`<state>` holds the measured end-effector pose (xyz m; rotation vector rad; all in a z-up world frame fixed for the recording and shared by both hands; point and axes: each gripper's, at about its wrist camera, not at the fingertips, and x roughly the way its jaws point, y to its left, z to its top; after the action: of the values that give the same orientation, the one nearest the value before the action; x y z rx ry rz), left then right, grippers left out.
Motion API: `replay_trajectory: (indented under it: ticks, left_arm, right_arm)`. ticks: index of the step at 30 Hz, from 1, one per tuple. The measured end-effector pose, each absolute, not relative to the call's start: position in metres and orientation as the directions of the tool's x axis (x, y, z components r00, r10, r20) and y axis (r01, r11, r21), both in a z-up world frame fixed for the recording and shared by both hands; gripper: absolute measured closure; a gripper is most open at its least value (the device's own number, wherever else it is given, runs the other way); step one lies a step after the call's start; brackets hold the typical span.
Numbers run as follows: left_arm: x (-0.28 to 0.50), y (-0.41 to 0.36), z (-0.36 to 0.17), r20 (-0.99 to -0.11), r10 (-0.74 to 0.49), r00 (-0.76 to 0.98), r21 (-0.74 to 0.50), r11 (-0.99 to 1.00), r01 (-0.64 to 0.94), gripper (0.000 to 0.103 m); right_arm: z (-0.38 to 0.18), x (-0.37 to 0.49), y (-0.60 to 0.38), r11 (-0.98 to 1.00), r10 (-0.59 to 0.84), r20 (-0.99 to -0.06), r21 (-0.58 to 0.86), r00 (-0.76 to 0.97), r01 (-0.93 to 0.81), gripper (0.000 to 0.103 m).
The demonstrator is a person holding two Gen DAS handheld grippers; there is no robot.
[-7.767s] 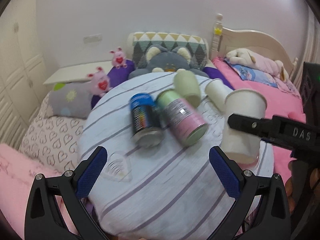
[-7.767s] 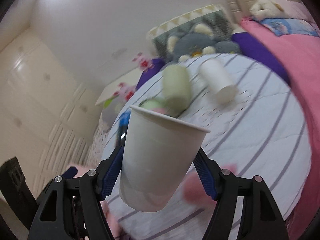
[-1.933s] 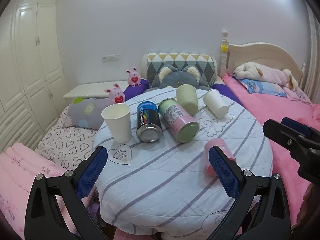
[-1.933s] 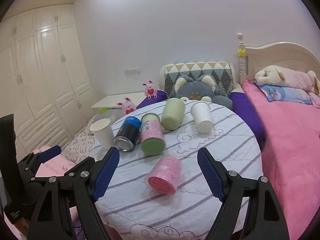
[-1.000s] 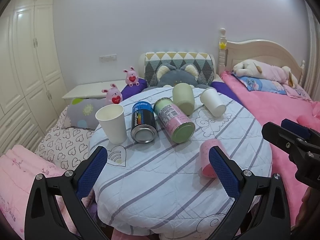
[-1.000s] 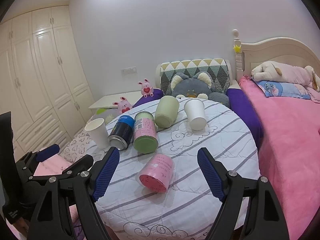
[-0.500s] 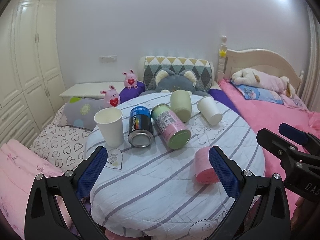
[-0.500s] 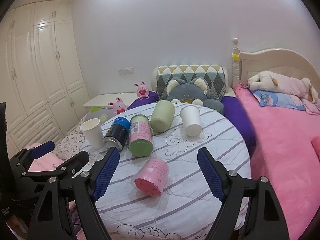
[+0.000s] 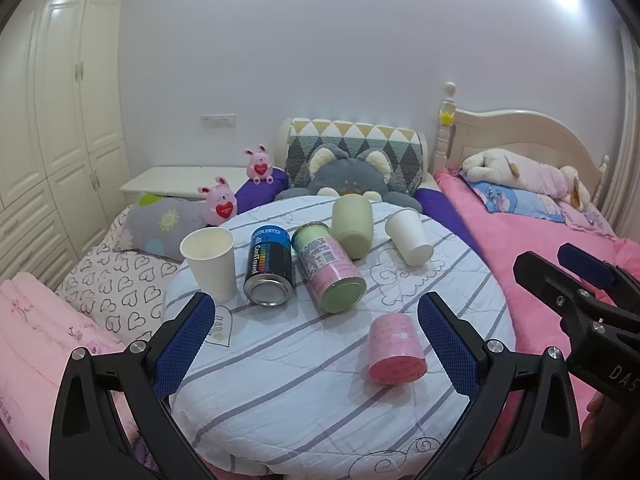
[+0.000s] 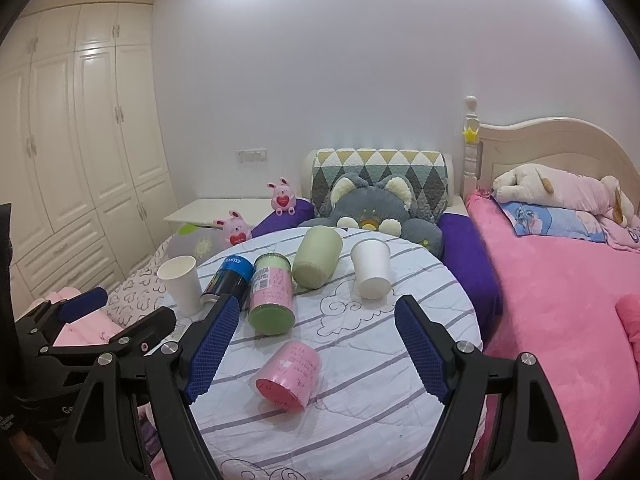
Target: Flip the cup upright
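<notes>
A white paper cup [image 9: 210, 262] [image 10: 181, 283] stands upright, mouth up, at the left edge of the round striped table [image 9: 304, 392] [image 10: 360, 412]. A second white paper cup [image 9: 409, 237] [image 10: 372, 274] lies on its side at the back right. A pale green cup [image 9: 352, 226] [image 10: 318, 263] lies on its side beside it. A pink cup [image 9: 395, 349] [image 10: 289, 376] lies on its side near the front. My left gripper [image 9: 314, 344] and my right gripper [image 10: 316, 350] are both open, empty and held back from the table.
A black and blue can [image 9: 269, 271] [image 10: 228, 280] and a pink and green can [image 9: 329, 279] [image 10: 272, 299] lie on their sides mid-table. A pink bed [image 10: 568, 300] is at the right, plush toys and pillows [image 9: 348, 178] behind, a white wardrobe [image 10: 80, 152] at the left.
The white cup that my right gripper held 7.8 s ago now stands upright at the table's left edge. Both grippers have drawn back from the table and stay open.
</notes>
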<state>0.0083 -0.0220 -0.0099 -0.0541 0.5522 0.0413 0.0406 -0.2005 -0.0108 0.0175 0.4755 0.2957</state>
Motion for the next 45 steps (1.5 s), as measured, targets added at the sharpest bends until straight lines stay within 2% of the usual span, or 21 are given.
replay_trajectory:
  ticks: [28, 45]
  left_arm:
    - [0.013, -0.029, -0.017, -0.542, 0.071, 0.837, 0.002, 0.997, -0.083, 0.000]
    - [0.017, -0.019, -0.021, -0.553, 0.053, 0.832, -0.017, 0.997, -0.075, 0.000]
  right_arm:
    - [-0.020, 0.051, -0.205, 0.949, 0.315, -0.469, 0.126, 0.825, -0.291, 0.021]
    - [-0.023, 0.052, -0.193, 0.949, 0.312, -0.487, 0.110, 0.816, -0.297, 0.021]
